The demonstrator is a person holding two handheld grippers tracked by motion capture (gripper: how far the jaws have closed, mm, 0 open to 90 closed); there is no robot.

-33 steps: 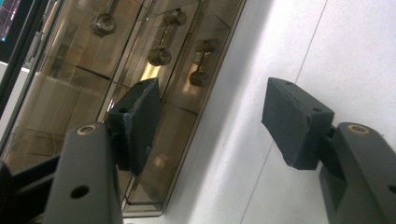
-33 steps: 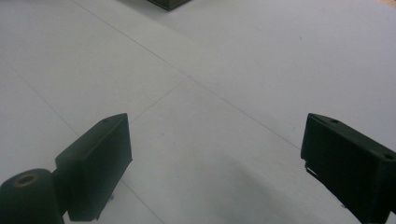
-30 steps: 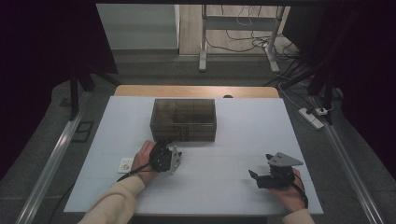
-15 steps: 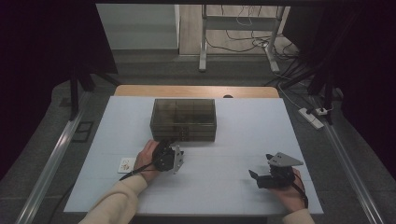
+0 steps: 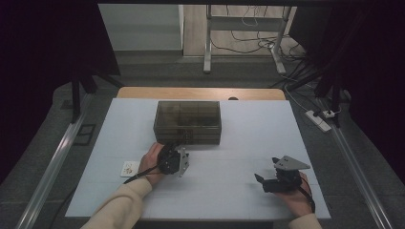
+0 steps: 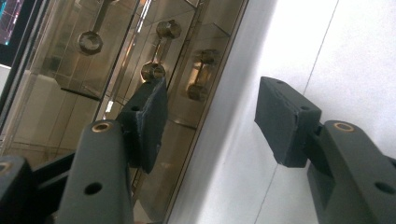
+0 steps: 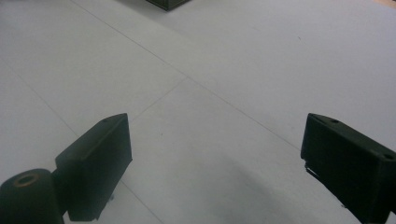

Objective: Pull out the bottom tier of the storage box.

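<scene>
Closing its parted, empty jaws, left gripper point(image 6: 210, 112) faces tinted box point(image 5: 187, 121), contents murky.

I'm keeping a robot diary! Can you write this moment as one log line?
left gripper: open, jaws just closing, nothing between, at smoky box front | right gripper: open, empty, over white table

Box point(image 5: 187, 122) blocks ahead; table point(image 5: 239, 191) right free.

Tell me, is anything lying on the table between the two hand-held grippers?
No. In the high view the stretch of white table between the left gripper and the right gripper is bare; the tinted box sits farther back.
</scene>
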